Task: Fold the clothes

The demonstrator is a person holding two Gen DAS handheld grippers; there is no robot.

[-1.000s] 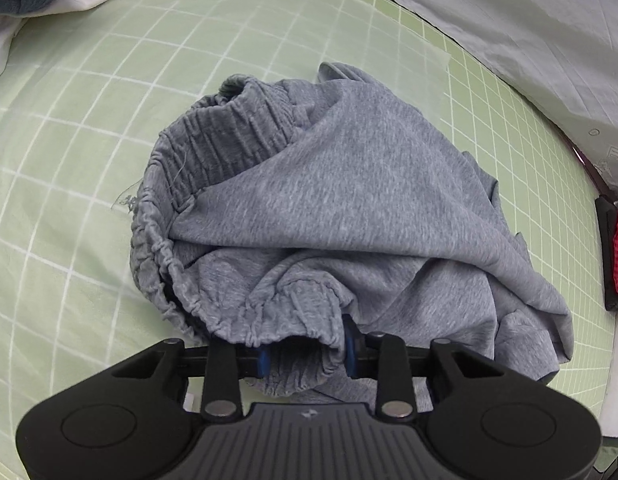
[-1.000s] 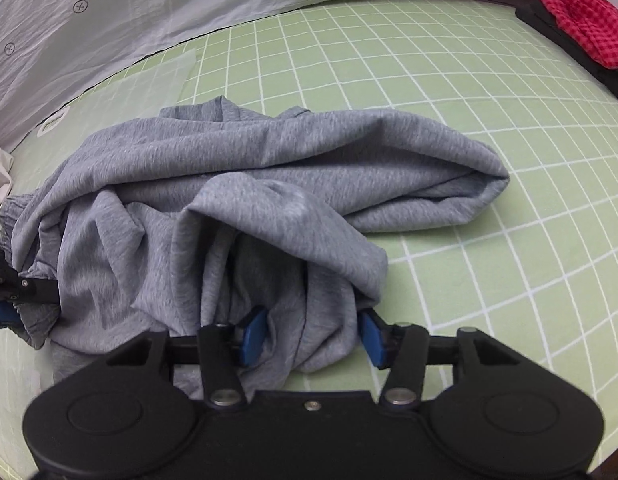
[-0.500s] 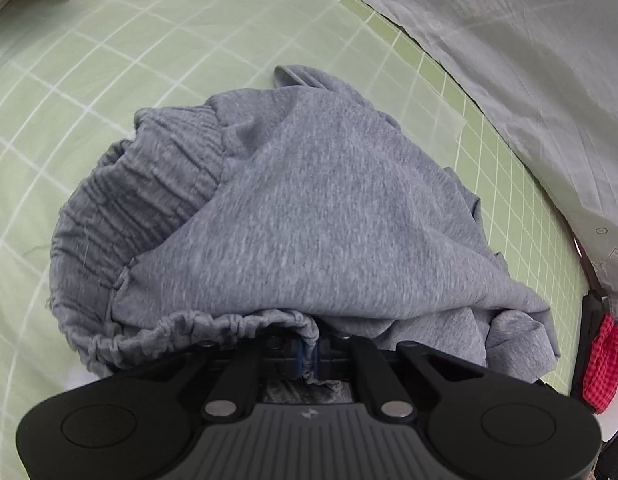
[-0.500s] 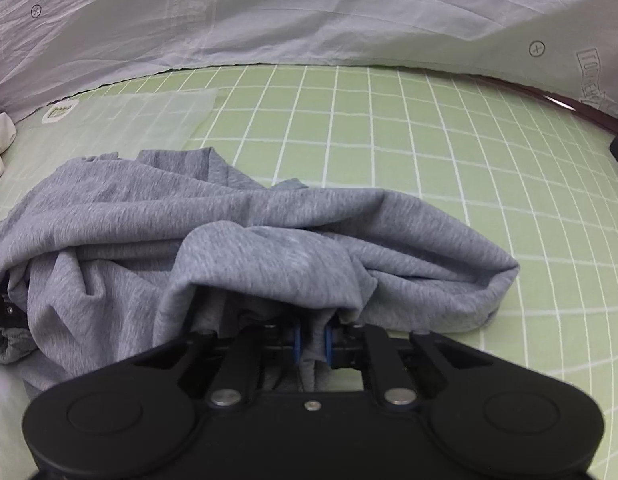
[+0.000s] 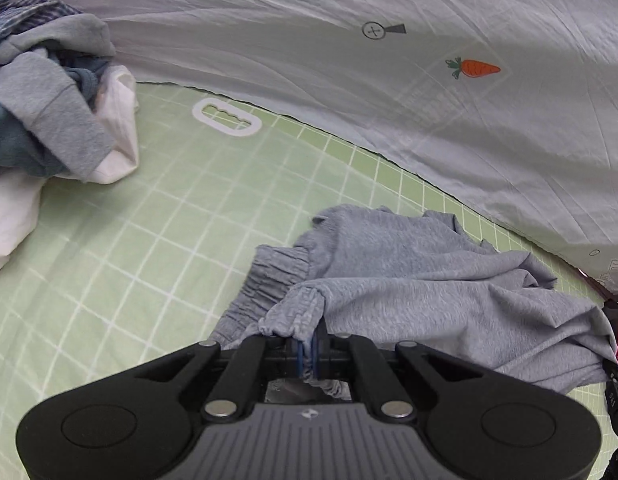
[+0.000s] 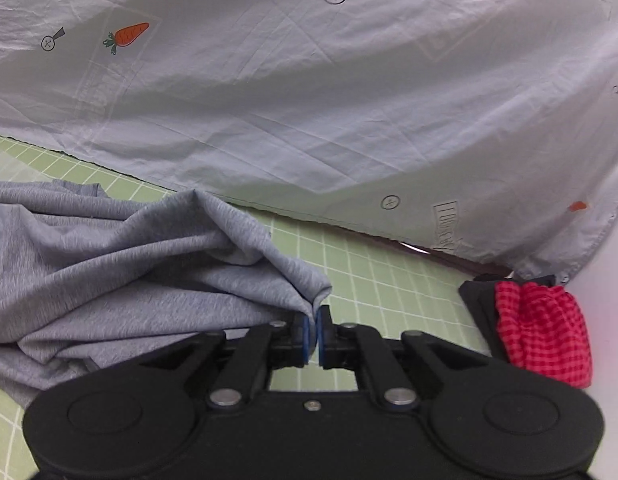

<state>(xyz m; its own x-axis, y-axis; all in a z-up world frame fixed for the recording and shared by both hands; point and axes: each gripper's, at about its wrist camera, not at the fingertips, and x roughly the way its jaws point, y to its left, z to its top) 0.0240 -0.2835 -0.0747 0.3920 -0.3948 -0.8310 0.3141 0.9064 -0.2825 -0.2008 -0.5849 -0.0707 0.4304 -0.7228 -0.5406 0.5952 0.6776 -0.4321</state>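
"Green squares covered the desk (image 5: 157,216), and a pale sheet with carrots (image 6: 349,100) hung behind it. What were you doing?"

"I was folding. My grey pants (image 5: 409,280) lay in a heap on the green mat, close to the sheet."

"Did you have hold of them?"

"Yes. A second before, my jaws were wide apart around the cloth. Then they shut. My left gripper (image 5: 308,354) pinched the stretchy waistband, and my right gripper (image 6: 312,334) pinched a thin fold at the other end."

"Did anything else change?"

"Both ends had come up off the mat. The middle sagged and was bunched."

"So were the pants folded?"

"No, not yet. I think I only had them picked up. Next they would need pulling straight and laying flat."

"What else was around?"

"A pile of other clothes (image 5: 49,120) sat off to one side, and a red checked cloth (image 6: 545,332) sat at the other. I did not touch those."
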